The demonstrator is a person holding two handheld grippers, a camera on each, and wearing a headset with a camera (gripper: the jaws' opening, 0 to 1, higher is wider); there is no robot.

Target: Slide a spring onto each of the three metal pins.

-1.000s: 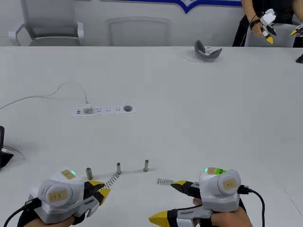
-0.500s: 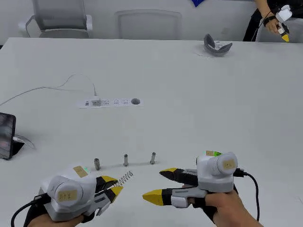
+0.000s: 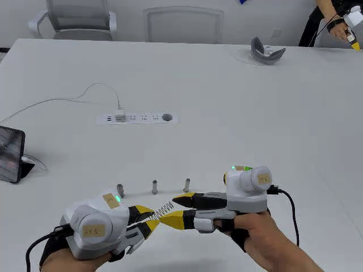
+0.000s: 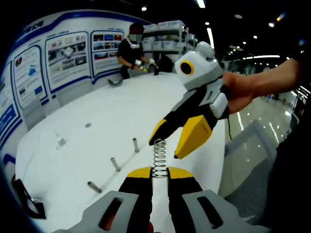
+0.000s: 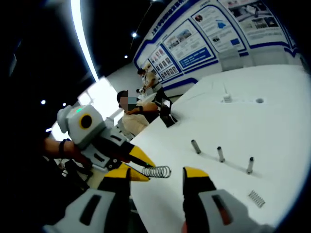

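Three short metal pins [image 3: 154,187] stand in a row on the white table [image 3: 238,124]; they also show as pins [image 4: 115,164] and pins [image 5: 220,154]. My left gripper [image 3: 151,218] [image 4: 159,173] is shut on one end of a spring [image 3: 163,209] [image 4: 159,156], held above the table in front of the pins. My right gripper [image 3: 174,209] [image 5: 158,177] is open, with its yellow-tipped jaws on either side of the spring's [image 5: 156,171] free end. A second spring [image 5: 256,198] lies on the table near the pins.
A power strip [image 3: 136,118] with a plugged cable lies mid-table. A dark device [image 3: 10,161] leans at the left edge. A grey object [image 3: 267,54] sits far right. Chairs [image 3: 181,24] stand behind the table, and another person [image 3: 340,17] works at the far corner.
My right gripper has swung left from the table to bracket the spring's free end. My left gripper has raised the spring a little. The head camera shifted, too.
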